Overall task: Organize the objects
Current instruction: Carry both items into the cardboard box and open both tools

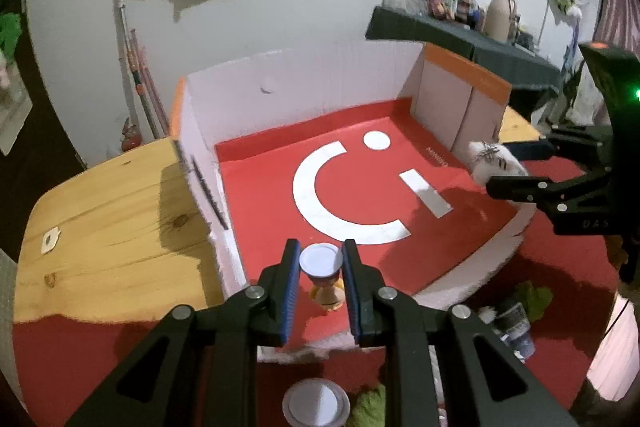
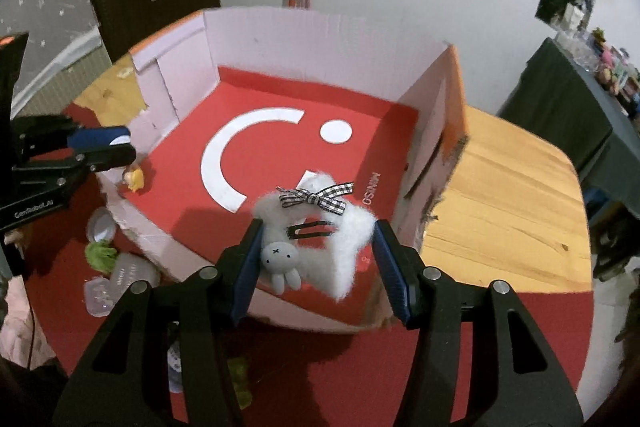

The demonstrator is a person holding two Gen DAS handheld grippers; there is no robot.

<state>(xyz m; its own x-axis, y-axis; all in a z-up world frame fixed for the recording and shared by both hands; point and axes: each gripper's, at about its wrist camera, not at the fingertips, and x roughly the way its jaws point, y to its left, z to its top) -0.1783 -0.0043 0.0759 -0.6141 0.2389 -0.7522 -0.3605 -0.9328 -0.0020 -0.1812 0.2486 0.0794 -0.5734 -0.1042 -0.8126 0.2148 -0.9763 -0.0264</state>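
Sitting clamped between right claw (image 2: pixel 316 267) pads: fluffy hairclip (image 2: pixel 320 239).

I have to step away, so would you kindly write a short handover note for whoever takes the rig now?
Left gripper: shut on a small figure with a white cap, over the near edge of the box.
Right gripper: shut on a fluffy white hair clip, above the box's near right corner.
Done: both items lifted; the box holds nothing yet.
Left: release both inside, then gather the jar, lid and green bits from the red cloth.
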